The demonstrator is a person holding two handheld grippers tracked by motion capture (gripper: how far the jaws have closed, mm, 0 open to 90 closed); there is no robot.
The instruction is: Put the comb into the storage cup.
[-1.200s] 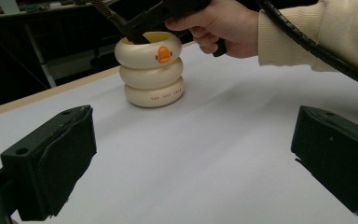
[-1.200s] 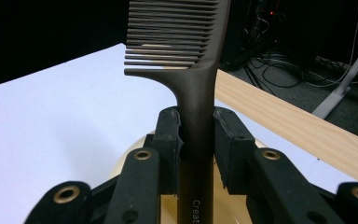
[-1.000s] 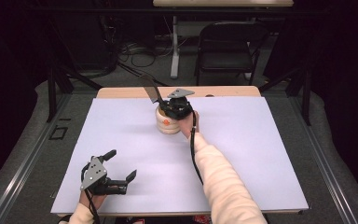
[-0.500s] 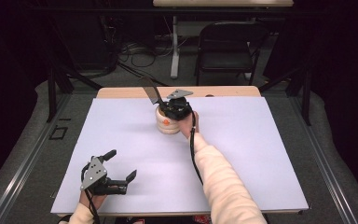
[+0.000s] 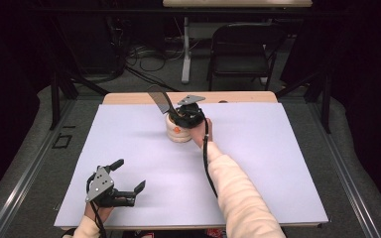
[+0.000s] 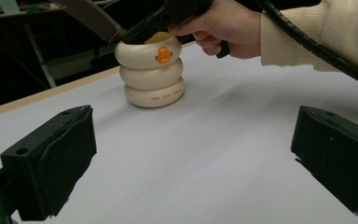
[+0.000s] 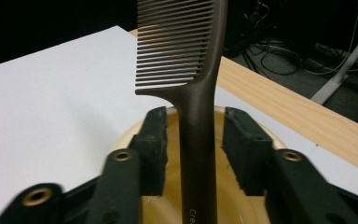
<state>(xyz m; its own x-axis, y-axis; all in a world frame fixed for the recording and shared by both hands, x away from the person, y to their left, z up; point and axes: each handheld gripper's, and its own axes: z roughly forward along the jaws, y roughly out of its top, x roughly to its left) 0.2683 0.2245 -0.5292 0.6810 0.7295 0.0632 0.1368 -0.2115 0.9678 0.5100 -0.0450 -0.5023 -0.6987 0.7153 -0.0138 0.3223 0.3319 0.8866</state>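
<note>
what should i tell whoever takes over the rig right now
Right tool: over the cream holder, jaws just opened, pads clear of the brown comb between them.
Left tool: open, holding nothing, low over the white sheet at the near left.
Done: comb handle stands in the holder, teeth up.
Left: lift the right tool away, probably without knocking the comb.

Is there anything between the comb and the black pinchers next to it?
No, nothing visible. The brown comb stands with its handle down in the cream ringed holder, right between the right gripper's jaws. The jaws have just been opening, so a bare gap shows on each side of the handle.
</note>
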